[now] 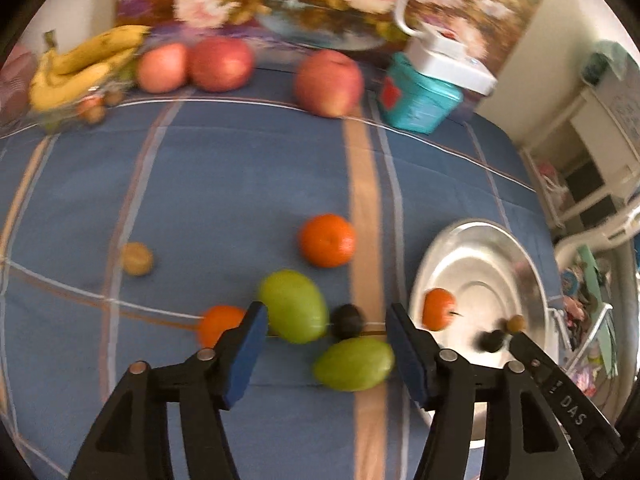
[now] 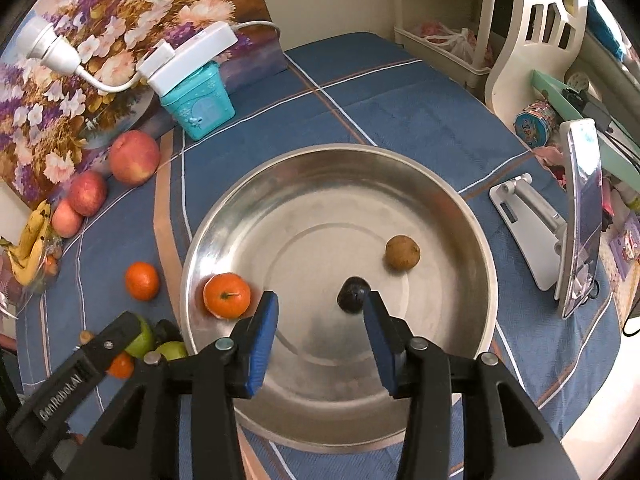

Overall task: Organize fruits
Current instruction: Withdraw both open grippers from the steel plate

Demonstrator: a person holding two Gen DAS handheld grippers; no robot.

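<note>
Blue plaid-clothed tabletop [image 1: 224, 184]. Left tool [image 1: 326, 330] spread wide, empty, over two green oval fruits [image 1: 294, 306]. Right tool [image 2: 320, 312] likewise apart, above round steel bowl [image 2: 472, 240] holding orange tangerine [image 2: 227, 295], dark plum [image 2: 352, 294].

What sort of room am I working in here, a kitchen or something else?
Probably a lived-in room at home, not clearly a kitchen. The fruit lies on a blue plaid tablecloth, a floral painting leans at the back, and a white plastic chair and cluttered shelves stand beside the table.
</note>
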